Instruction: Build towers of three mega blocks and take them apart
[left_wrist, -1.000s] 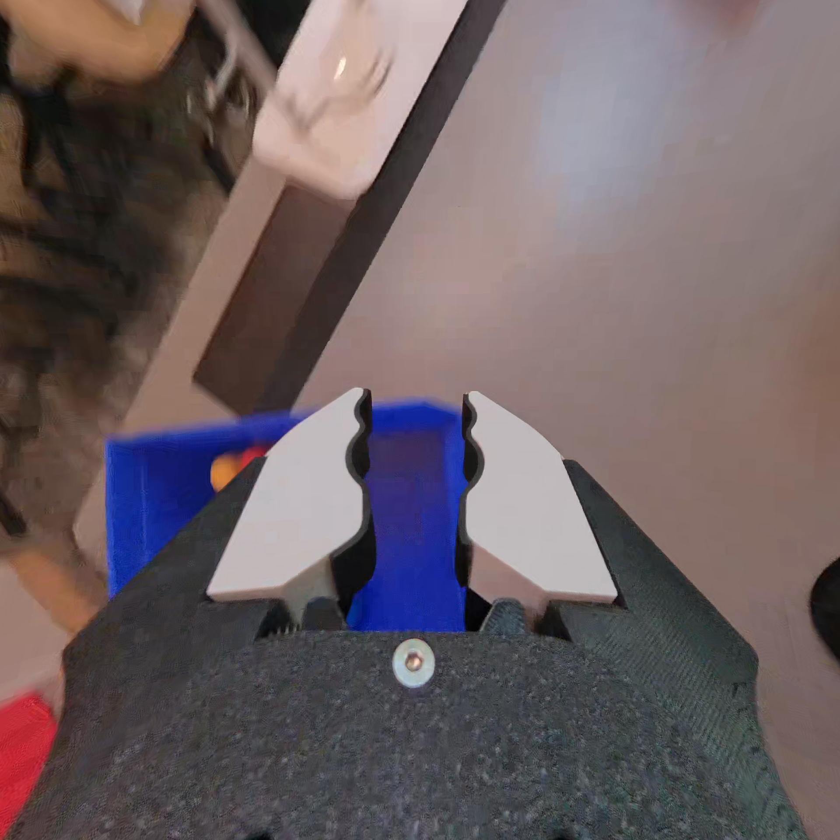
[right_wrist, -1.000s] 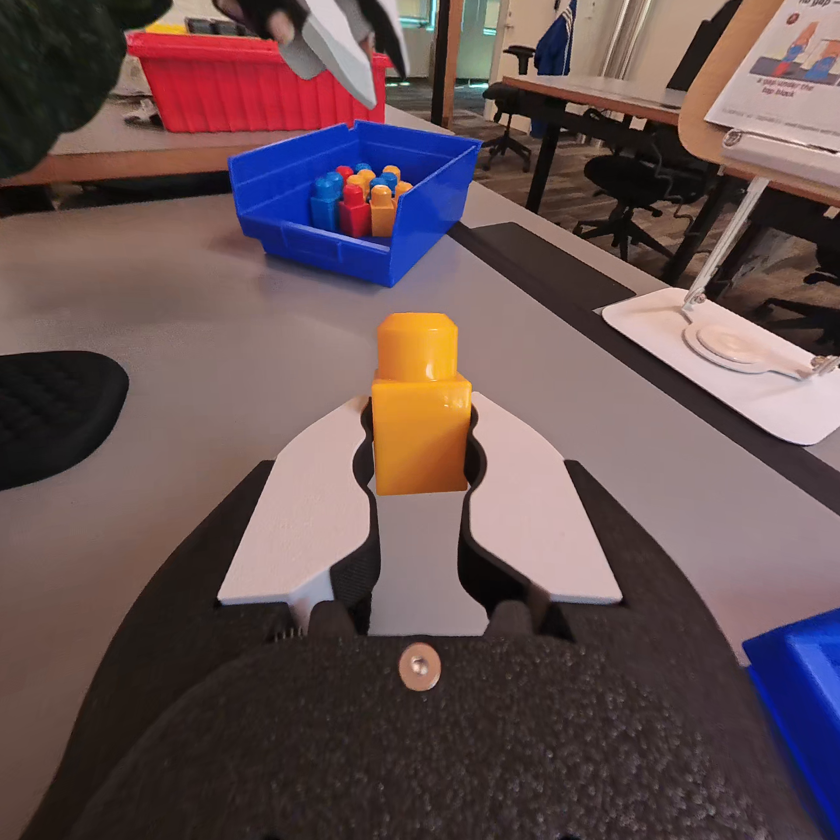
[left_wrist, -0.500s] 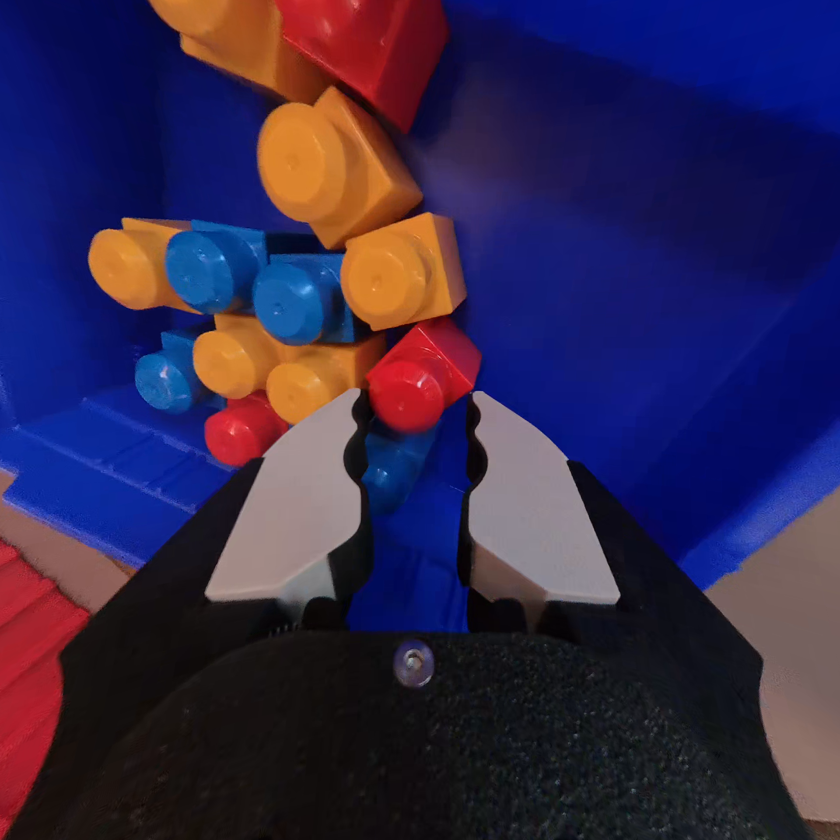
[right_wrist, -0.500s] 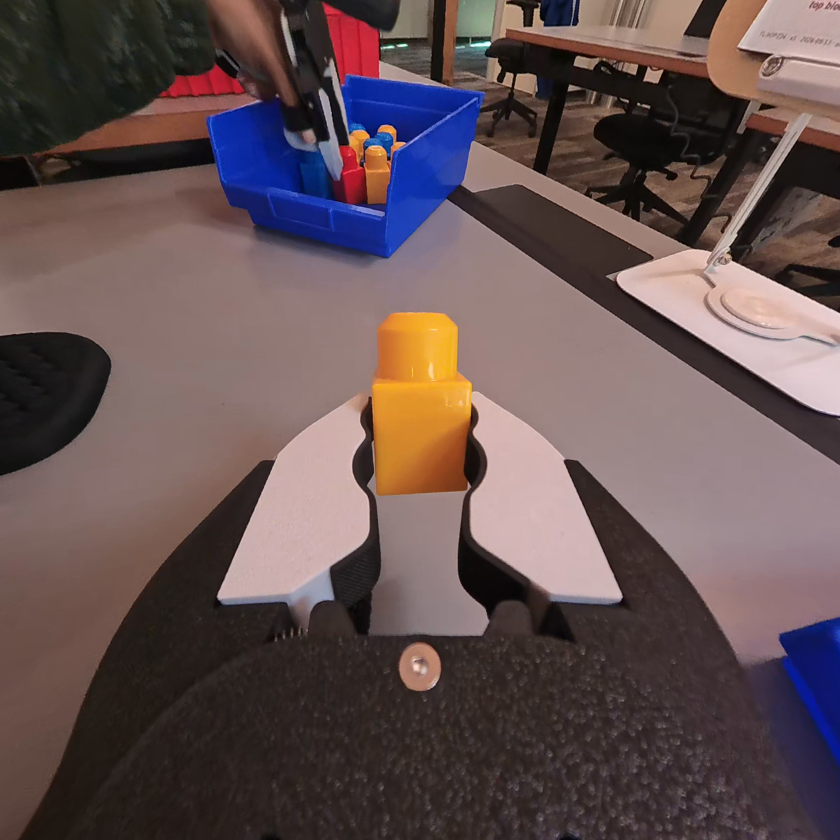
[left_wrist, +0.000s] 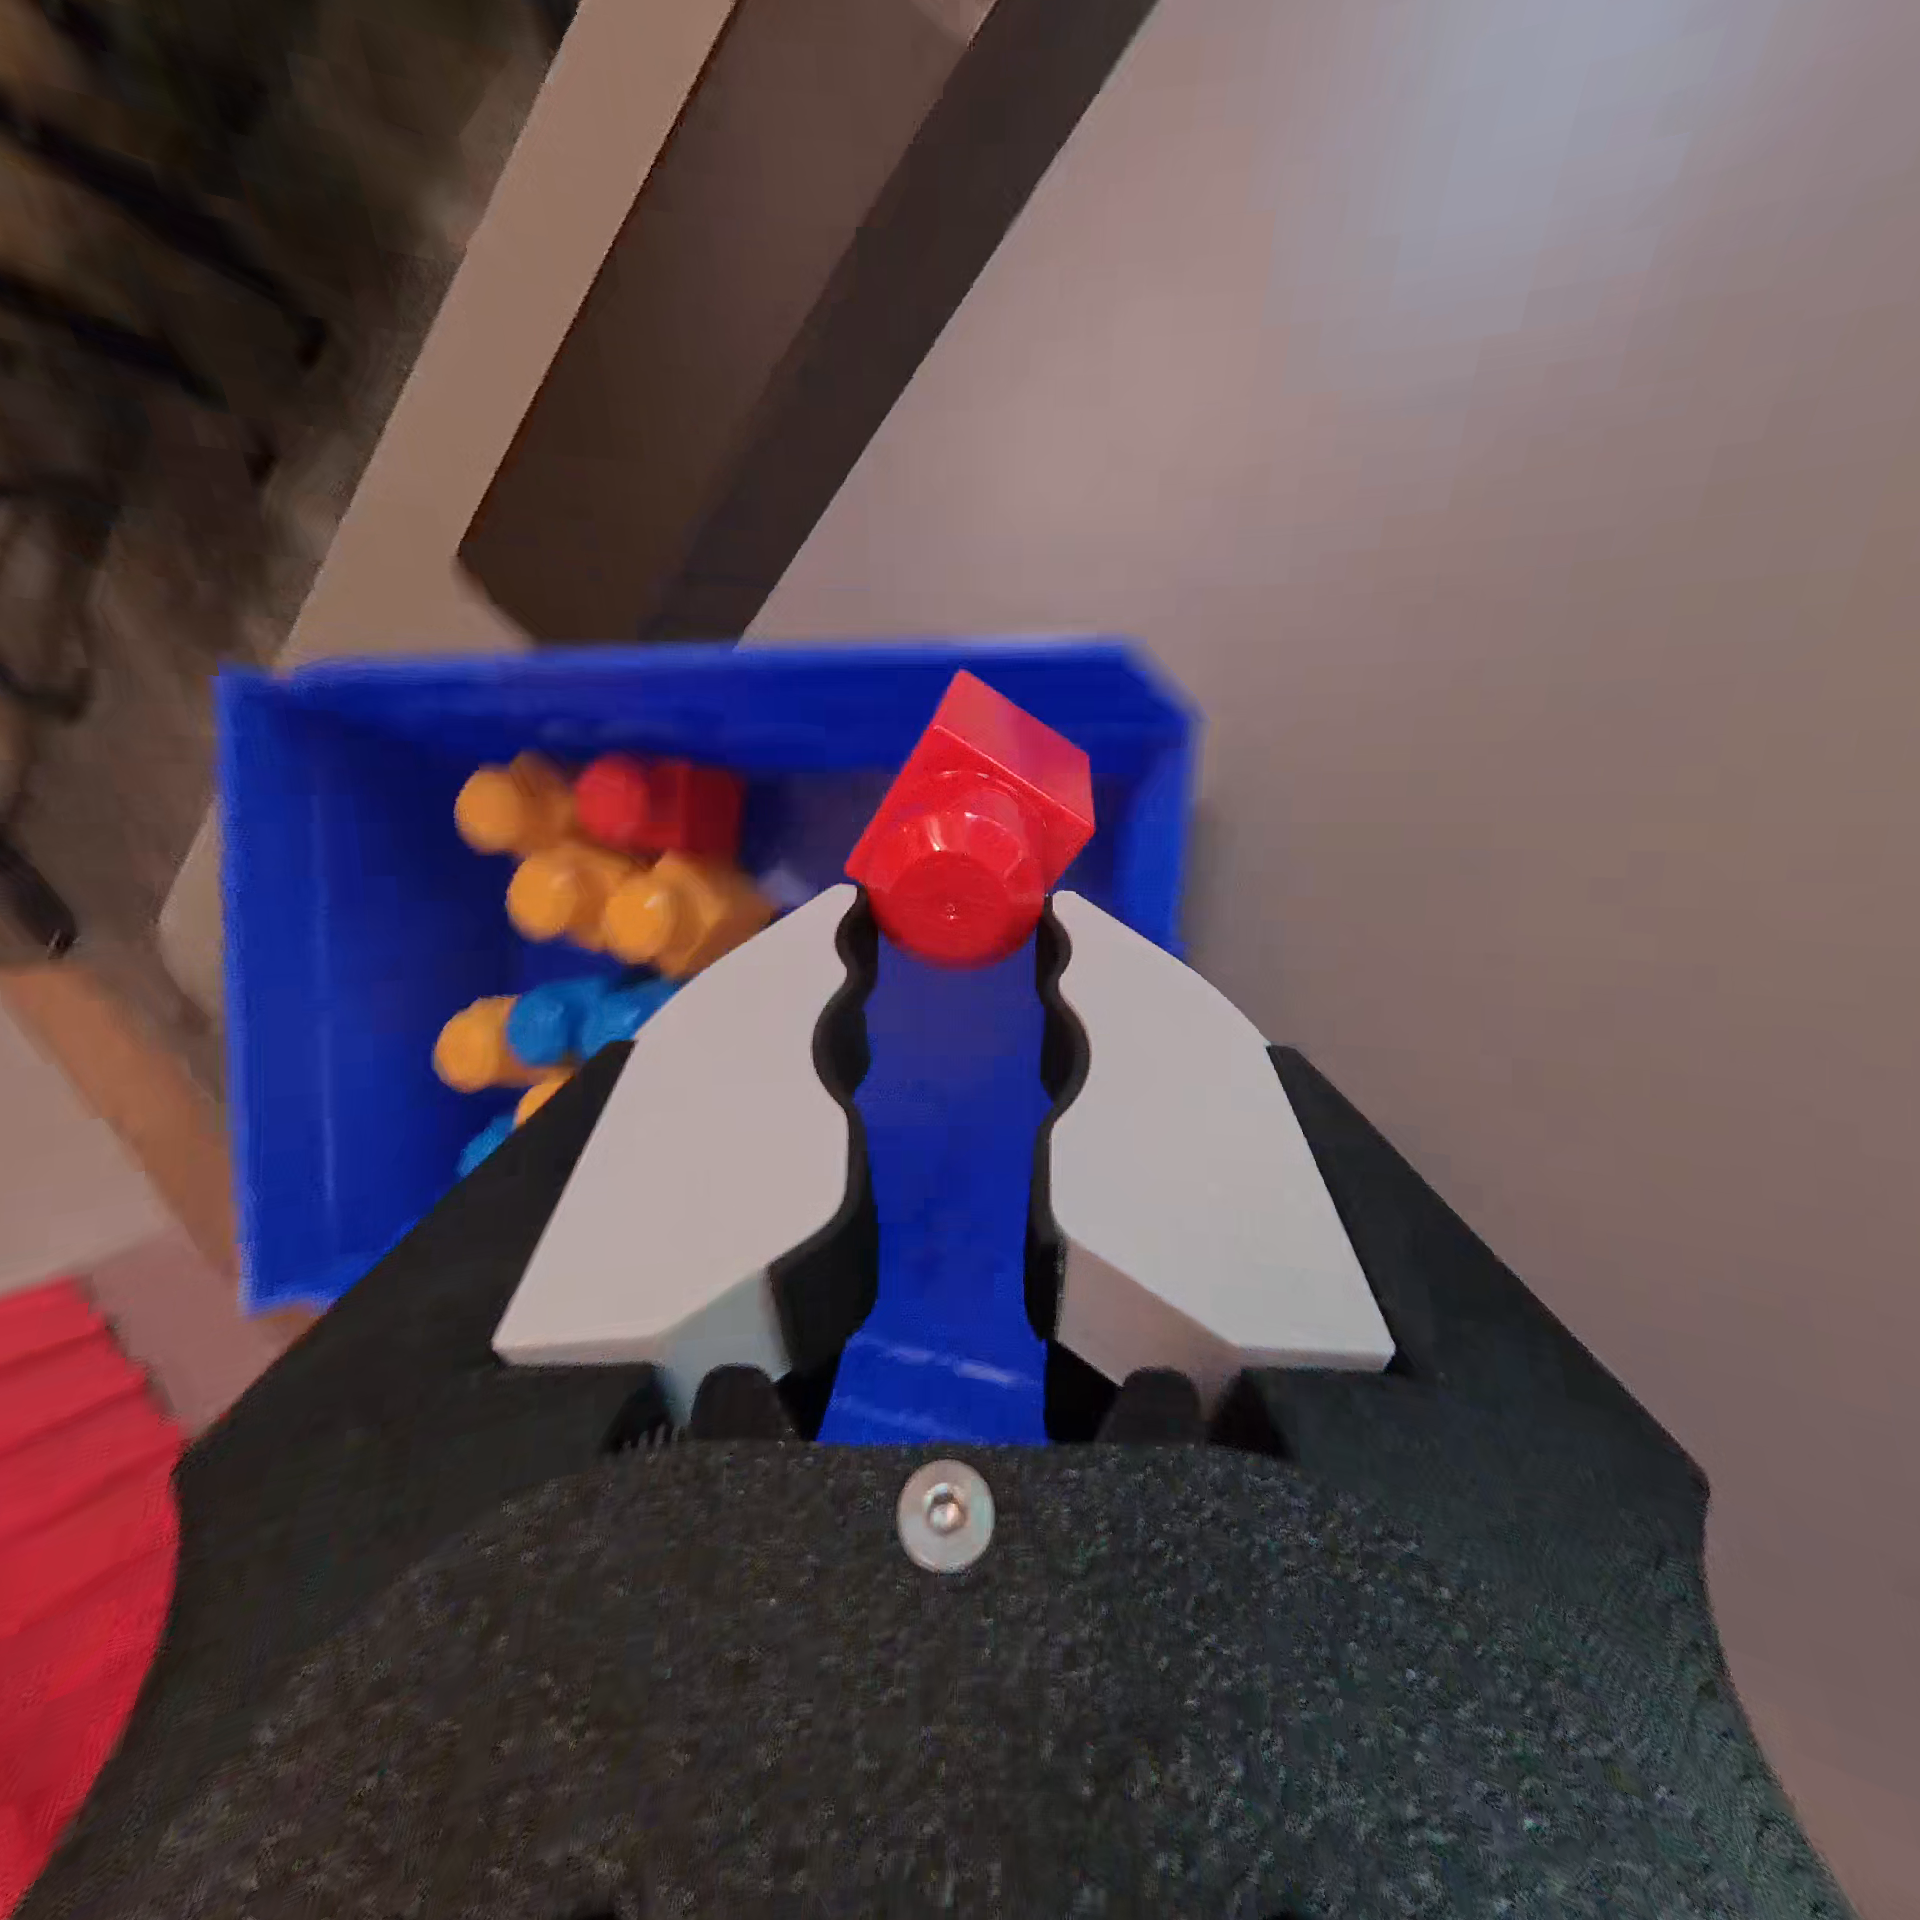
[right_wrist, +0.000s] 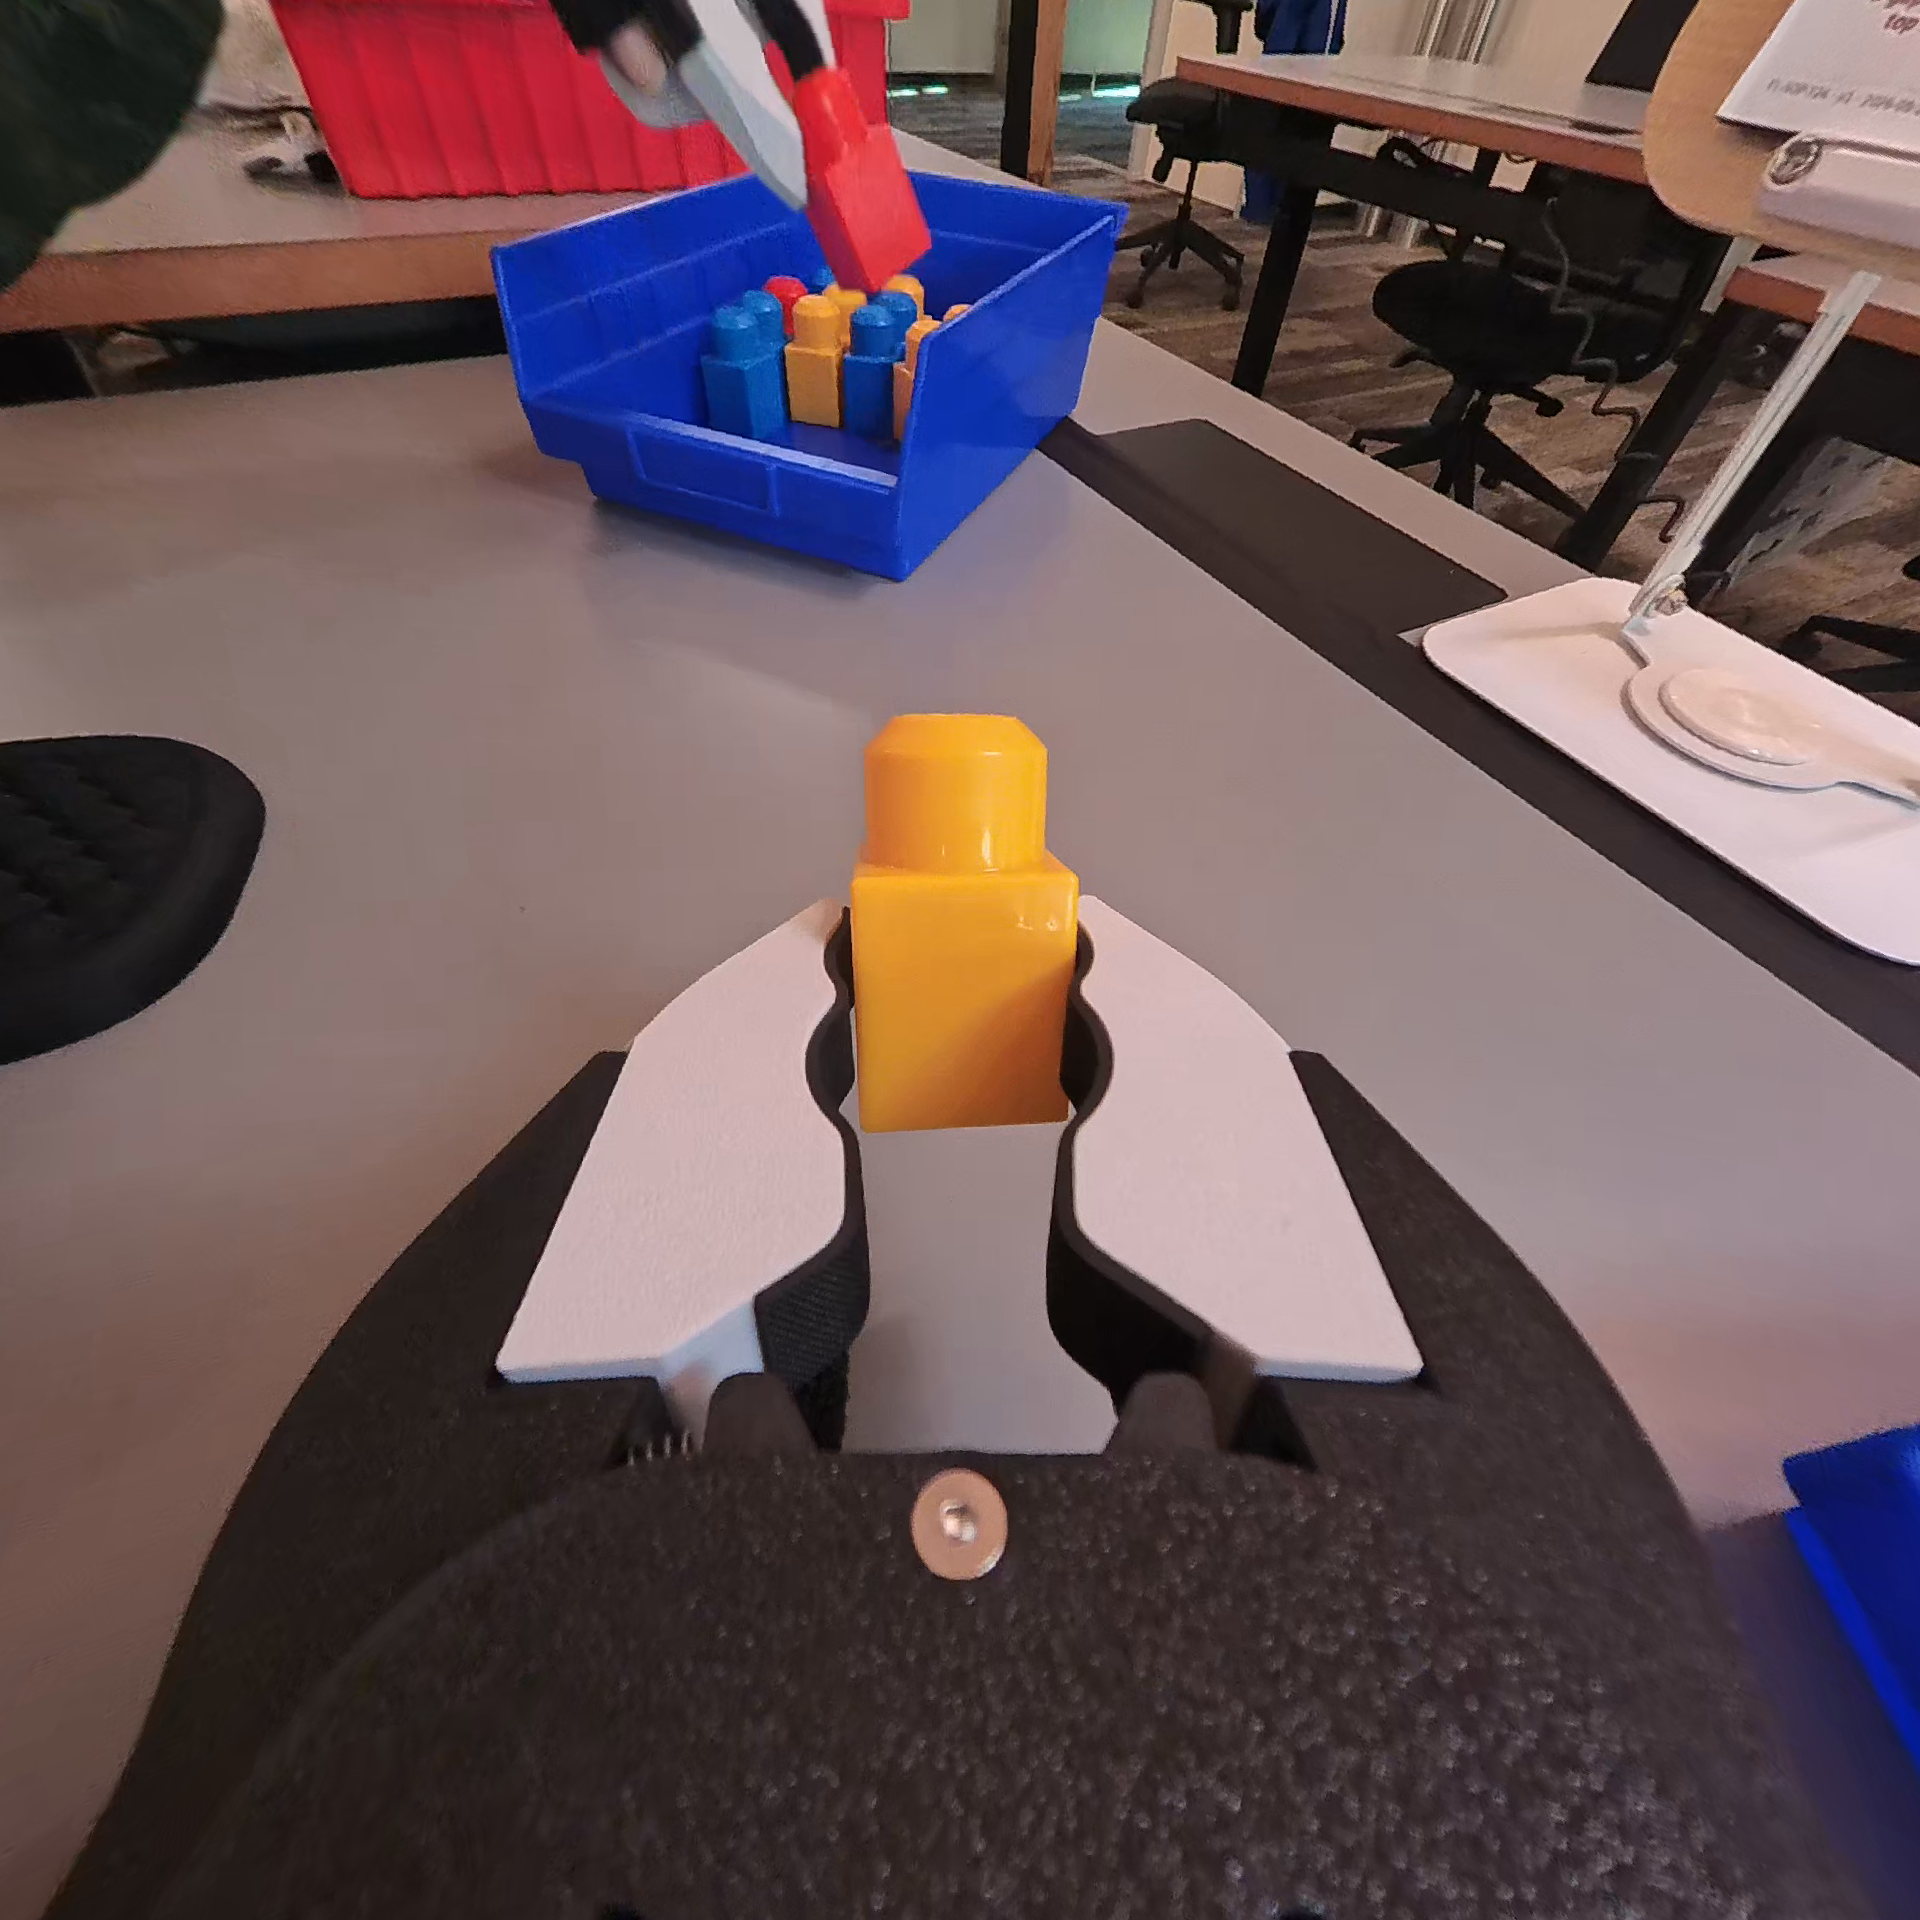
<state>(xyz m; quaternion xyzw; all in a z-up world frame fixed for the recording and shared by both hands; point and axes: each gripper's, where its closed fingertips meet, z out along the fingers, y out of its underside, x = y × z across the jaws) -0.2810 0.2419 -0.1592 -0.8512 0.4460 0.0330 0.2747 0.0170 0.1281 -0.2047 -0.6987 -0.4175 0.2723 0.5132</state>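
Observation:
My left gripper (left_wrist: 951, 914) is shut on the stud of a red block (left_wrist: 977, 821) and holds it above the blue bin (left_wrist: 291, 935), which holds several orange, blue and red blocks (left_wrist: 623, 904). In the right wrist view the left gripper (right_wrist: 800, 125) hangs over the bin (right_wrist: 966, 416) with the red block (right_wrist: 862, 197) pointing down. My right gripper (right_wrist: 961, 935) is shut on an upright orange block (right_wrist: 961, 935), low over the grey table (right_wrist: 520, 779).
A black pad (right_wrist: 94, 883) lies at the table's left. A red crate (right_wrist: 488, 94) stands behind the bin. A white stand base (right_wrist: 1662, 727) sits at the right. Another blue bin's corner (right_wrist: 1870, 1538) shows at the lower right. Office chairs stand beyond the table. Across from one pair of fingers to the other is roughly 35 cm.
My left gripper dropped into the bin, closed on the red block's stud and rose out of the bin with it. My right gripper has kept the orange block almost still.

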